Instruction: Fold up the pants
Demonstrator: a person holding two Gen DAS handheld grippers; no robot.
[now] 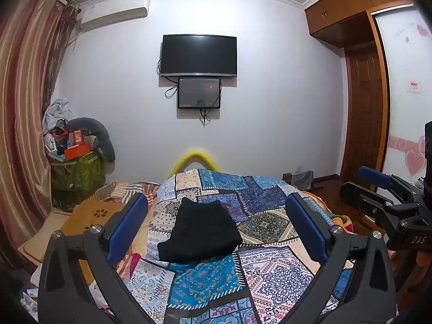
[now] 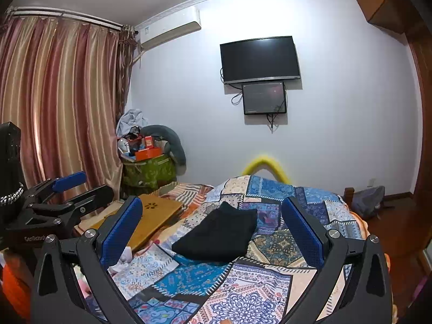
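Black pants (image 1: pixel 199 230) lie folded into a compact bundle on the patchwork bedspread (image 1: pixel 264 226); they also show in the right wrist view (image 2: pixel 218 235). My left gripper (image 1: pixel 216 216) is open and empty, held above and short of the pants. My right gripper (image 2: pixel 212 217) is open and empty too, likewise back from the pants. The right gripper appears at the right edge of the left wrist view (image 1: pixel 378 189), and the left gripper at the left edge of the right wrist view (image 2: pixel 73 186).
A wooden lap tray (image 2: pixel 154 213) lies on the bed left of the pants. A green bin piled with clutter (image 2: pixel 148 167) stands by the curtain (image 2: pixel 54 102). A TV (image 1: pixel 199 55) hangs on the far wall. A wardrobe (image 1: pixel 364 94) is at right.
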